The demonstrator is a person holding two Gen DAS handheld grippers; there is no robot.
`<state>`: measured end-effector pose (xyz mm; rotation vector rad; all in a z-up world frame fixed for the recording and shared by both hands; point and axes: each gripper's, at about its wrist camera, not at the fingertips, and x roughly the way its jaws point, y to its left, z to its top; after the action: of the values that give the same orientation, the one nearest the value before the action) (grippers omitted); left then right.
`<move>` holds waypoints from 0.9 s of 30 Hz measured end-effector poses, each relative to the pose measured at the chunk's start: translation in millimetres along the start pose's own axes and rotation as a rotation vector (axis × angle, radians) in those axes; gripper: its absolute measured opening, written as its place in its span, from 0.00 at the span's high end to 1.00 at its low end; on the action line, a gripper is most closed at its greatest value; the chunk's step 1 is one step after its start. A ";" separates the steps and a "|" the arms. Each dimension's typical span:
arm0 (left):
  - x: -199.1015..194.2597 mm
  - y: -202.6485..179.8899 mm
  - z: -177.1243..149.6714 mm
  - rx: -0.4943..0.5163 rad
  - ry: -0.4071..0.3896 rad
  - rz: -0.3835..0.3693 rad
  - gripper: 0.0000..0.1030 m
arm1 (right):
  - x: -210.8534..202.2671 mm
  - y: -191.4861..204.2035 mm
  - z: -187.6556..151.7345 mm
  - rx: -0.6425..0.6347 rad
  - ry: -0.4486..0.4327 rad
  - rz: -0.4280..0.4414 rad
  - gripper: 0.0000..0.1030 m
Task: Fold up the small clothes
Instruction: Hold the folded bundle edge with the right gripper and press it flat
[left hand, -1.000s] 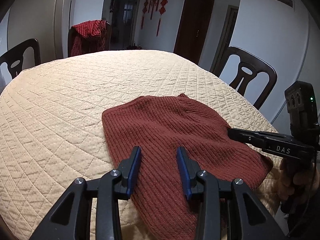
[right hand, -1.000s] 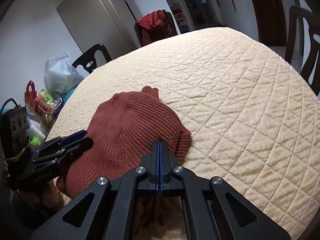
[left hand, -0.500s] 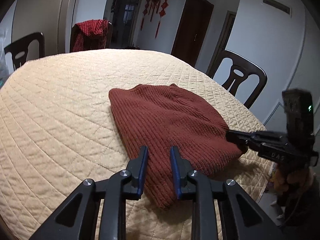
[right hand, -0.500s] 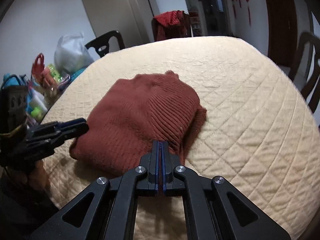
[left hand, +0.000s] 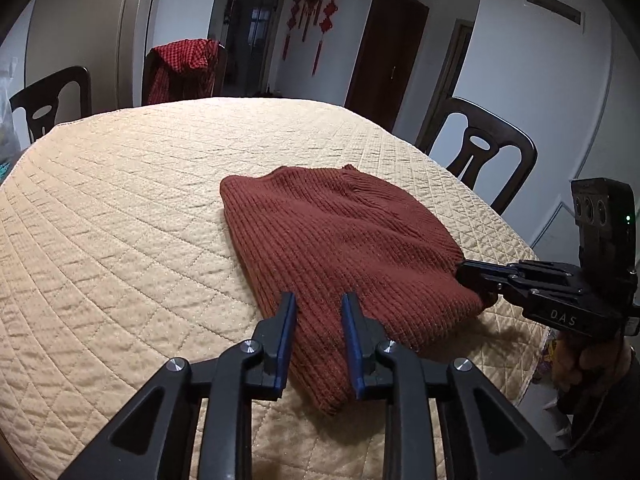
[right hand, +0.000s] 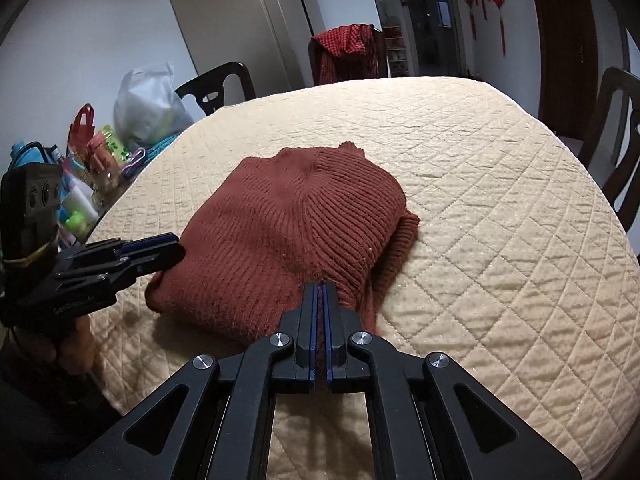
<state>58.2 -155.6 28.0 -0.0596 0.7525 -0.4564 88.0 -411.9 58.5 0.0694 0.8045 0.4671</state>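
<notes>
Rust-red knit sweater lies folded in a compact bundle on the quilted beige tablecloth, near the table's near edge, toward the right side in the left wrist view. Left gripper: fingers parted, blue pads either side of the sweater's near-left edge, knit visible in the gap between them; whether the pads touch the fabric I can't tell. From the right wrist view the left gripper comes in from the left with its tips at the bundle's left edge, just above or on the fabric; contact not resolvable. Right gripper: jaws clenched tight on the sweater's near hem, thin strip of red knit pinched between the blue pads, fabric bunched and puckered at the grip. In the left wrist view the right gripper enters from the right, tip meeting the sweater's right corner, the fabric drawn toward it. Sweater's collar end points away from both grippers, toward table centre; a cuff or sleeve edge sticks out from under the right side of the bundle. Off-table: dark wooden chairs, one with a red checked garment draped over its back, plastic bags and bottles beside the table's left edge, red hanging ornaments on the far wall.
</notes>
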 end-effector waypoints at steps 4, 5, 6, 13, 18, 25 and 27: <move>-10.6 -0.1 1.5 0.010 -0.018 0.007 0.75 | -12.7 8.1 3.4 -0.030 -0.020 -0.011 0.98; -13.2 -0.6 1.3 0.012 -0.020 0.000 0.75 | -16.6 11.8 3.0 -0.045 -0.024 -0.002 0.98; -15.7 -1.2 -0.1 0.012 -0.021 -0.011 0.75 | -18.2 14.7 1.8 -0.056 -0.022 0.005 0.98; -10.2 3.2 -16.5 0.010 0.022 -0.017 0.74 | -1.6 11.6 -11.1 -0.062 0.057 0.002 0.98; -16.8 3.5 -3.2 0.018 -0.011 -0.005 0.74 | -14.6 22.6 0.6 -0.084 -0.008 0.017 0.98; 9.3 4.9 20.0 -0.003 0.013 0.042 0.74 | 9.3 4.2 18.6 0.019 -0.023 -0.016 0.98; 15.9 3.2 19.0 -0.003 0.030 0.063 0.74 | 17.2 -4.5 17.1 0.060 -0.006 -0.003 0.98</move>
<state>82.3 -161.5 31.0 -0.0317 0.7823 -0.3968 112.1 -406.6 57.8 0.1255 0.8127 0.4393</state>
